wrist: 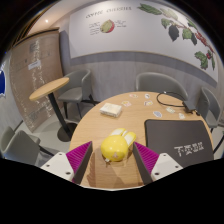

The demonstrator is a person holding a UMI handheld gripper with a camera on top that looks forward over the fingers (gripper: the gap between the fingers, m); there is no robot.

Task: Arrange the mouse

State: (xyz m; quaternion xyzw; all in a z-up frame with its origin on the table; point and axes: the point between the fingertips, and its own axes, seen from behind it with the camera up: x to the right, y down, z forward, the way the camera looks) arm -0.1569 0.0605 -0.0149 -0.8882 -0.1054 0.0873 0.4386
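A yellow rounded mouse (114,149) lies on the round wooden table (120,120). It sits between my gripper's (113,153) two fingers, near their tips, with a gap at either side. The gripper is open and the magenta pads (78,156) flank the mouse. A smaller pale yellow piece (126,134) lies just beyond the mouse. A dark mouse mat (178,137) with white lettering lies on the table to the right, beyond the right finger.
A white flat box (111,108) lies further back on the table, and small items (165,100) lie at its far right. Grey chairs (160,82) stand around the table. A small round side table (48,90) stands at the left by the wall.
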